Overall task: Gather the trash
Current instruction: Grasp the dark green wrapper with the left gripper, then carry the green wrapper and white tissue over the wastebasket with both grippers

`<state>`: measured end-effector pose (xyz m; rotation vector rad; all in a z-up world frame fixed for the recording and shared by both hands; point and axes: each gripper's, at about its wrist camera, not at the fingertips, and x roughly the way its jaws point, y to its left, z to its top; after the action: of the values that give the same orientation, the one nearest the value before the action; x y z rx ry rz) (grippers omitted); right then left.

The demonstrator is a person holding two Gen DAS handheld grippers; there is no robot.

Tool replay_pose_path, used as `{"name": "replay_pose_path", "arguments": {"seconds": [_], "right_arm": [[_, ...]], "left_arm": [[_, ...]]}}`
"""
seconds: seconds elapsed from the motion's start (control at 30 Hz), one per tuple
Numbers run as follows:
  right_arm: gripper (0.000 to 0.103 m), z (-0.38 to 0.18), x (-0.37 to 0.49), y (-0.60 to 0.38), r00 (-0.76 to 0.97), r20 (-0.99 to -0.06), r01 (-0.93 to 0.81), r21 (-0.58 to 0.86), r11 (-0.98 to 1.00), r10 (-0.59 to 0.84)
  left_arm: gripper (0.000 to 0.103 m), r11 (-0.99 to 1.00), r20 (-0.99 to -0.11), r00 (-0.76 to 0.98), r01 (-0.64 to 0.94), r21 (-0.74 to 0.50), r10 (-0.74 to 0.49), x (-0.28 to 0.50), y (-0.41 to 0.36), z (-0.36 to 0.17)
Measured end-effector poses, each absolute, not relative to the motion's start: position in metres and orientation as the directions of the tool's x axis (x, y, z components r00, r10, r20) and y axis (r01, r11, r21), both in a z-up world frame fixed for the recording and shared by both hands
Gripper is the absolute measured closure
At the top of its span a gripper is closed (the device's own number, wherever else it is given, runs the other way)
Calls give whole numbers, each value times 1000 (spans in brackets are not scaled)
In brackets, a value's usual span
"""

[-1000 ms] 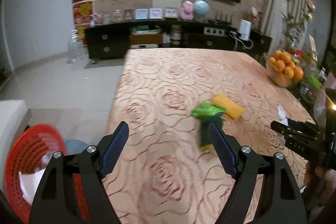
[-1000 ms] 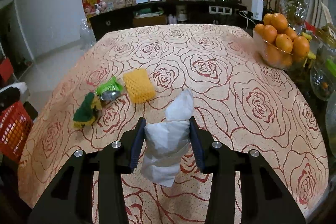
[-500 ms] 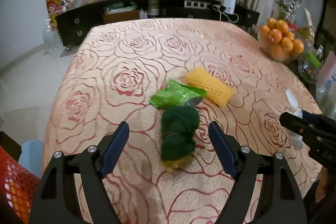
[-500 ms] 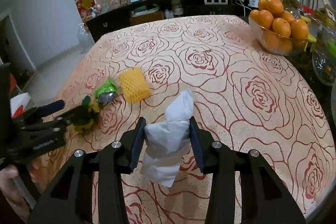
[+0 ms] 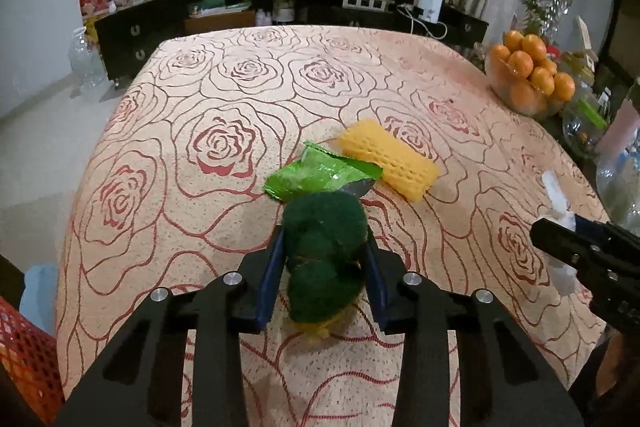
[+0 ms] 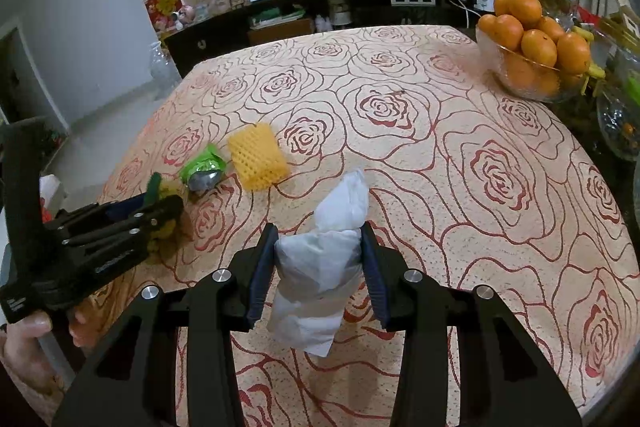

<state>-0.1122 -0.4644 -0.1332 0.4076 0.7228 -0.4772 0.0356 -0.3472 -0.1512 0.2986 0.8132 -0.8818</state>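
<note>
**Both claws now have trash**

The left gripper (image 5: pixel 326 263) has just been squeezing shut on the dark green fuzzy scrub pad with a yellow underside (image 5: pixel 326 247), which sits on the rose-patterned tablecloth (image 5: pixel 224 131). The right gripper (image 6: pixel 318 259) is clenched on a crumpled white paper wad (image 6: pixel 324 267), keeping it off the table. A shiny green wrapper (image 5: pixel 320 177) and a yellow foam net sleeve (image 5: pixel 386 159) wait just beside. The red mesh basket (image 5: pixel 24 351) is probably where trash goes.

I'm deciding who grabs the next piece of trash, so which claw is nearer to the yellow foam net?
Left. The left claw, closed on the green scouring pad, sits just short of the yellow foam net. The right claw, gripping white plastic wrap, is farther back.
</note>
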Motion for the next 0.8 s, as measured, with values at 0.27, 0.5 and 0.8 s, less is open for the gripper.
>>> {"name": "replay_pose_path", "arguments": {"seconds": [0.27,0.5,0.8], "right_arm": [[63,-129,-111,-465,663,-696,542,194,817,-275],[63,-121,-108,-462,675,-682,537,194,821,-281],[63,-103,-94,-440,708,-645,496,164,853,-287]], "left_arm": [[68,632,-694,412,770,-81,-590,29,-324,-129],[68,642,-654,464,765,-44,-598,23,-306,-110],[68,671,-587,540,741,-7,-603,20,-274,-80]]}}
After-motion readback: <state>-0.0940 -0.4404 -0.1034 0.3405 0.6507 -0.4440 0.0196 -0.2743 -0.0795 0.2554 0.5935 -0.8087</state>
